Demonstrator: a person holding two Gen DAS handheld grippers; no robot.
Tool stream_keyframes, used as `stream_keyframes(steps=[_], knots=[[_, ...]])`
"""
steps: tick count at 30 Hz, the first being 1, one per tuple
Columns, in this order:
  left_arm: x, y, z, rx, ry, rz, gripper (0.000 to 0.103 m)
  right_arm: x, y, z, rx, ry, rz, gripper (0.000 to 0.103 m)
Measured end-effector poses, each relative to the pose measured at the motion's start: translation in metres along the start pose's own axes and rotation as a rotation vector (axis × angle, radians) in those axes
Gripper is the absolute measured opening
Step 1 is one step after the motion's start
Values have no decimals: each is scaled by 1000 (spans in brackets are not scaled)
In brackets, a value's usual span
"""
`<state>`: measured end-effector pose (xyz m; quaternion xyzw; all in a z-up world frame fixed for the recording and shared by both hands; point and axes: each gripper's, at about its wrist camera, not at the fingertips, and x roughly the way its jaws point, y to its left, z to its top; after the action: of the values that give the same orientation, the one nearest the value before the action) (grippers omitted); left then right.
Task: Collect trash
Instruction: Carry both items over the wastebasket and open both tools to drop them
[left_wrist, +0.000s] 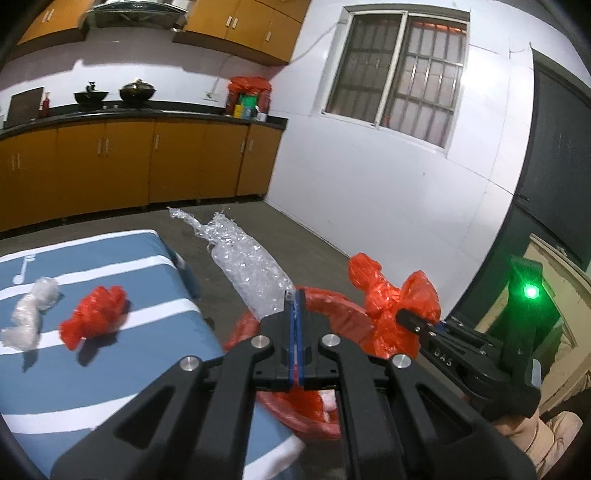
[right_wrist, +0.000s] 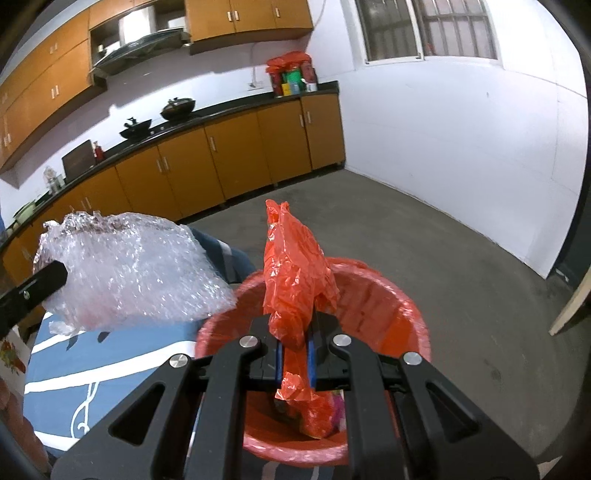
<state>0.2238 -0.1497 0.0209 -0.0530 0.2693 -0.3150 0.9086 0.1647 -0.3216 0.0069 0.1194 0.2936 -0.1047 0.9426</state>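
My left gripper (left_wrist: 295, 295) is shut on a clear bubble wrap piece (left_wrist: 243, 258) and holds it over the near edge of the red-lined trash bin (left_wrist: 332, 295). My right gripper (right_wrist: 295, 325) is shut on a crumpled red plastic bag (right_wrist: 295, 273) and holds it above the bin (right_wrist: 388, 295). In the left wrist view the right gripper (left_wrist: 410, 317) and its red bag (left_wrist: 391, 295) hang over the bin. In the right wrist view the bubble wrap (right_wrist: 129, 269) sits at the left. A second red bag (left_wrist: 94, 315) and a second bubble wrap wad (left_wrist: 31, 314) lie on the blue table (left_wrist: 110, 369).
The bin holds some trash at its bottom (right_wrist: 321, 413). Orange kitchen cabinets (left_wrist: 110, 166) run along the far wall. A white wall with a barred window (left_wrist: 395, 74) is to the right. Grey floor (right_wrist: 461, 240) lies beyond the bin.
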Motion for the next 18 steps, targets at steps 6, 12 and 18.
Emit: stream_keyframes(steps=[6, 12, 18], knots=[[19, -10, -14, 13, 40, -30, 3, 2, -12, -2, 26, 11, -14, 10], [43, -14, -23, 24, 85, -44, 3, 8, -15, -3, 42, 19, -17, 10], [65, -15, -34, 13, 136, -33, 10, 16, -15, -2, 44, 35, 0, 13]])
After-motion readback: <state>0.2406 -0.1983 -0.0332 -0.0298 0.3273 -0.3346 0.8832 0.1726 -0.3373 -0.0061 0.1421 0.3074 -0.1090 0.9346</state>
